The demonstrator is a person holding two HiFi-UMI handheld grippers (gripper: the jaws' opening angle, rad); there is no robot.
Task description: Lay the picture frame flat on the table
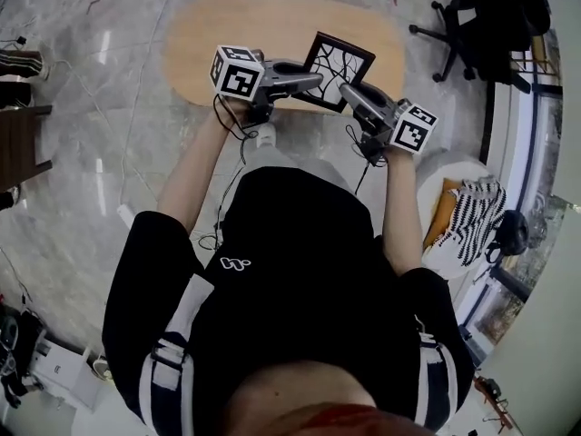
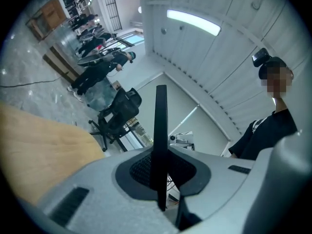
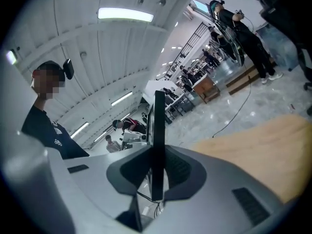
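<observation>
Picture frame [image 1: 338, 60] in left tongs [image 1: 317, 81] and right tongs [image 1: 350, 92], by table [image 1: 227, 25].

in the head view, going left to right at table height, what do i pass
left marker cube → picture frame → right marker cube → office chair

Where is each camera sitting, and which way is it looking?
Head view: on the person's head, looking steeply down at table, picture frame, arms and chest.
Left gripper view: on the left tool, looking along its jaws, shut on the frame's edge; the person's shoulder shows right.
Right gripper view: on the right tool, likewise; person shows left.
Shared: both gripper views see the frame edge-on.
</observation>
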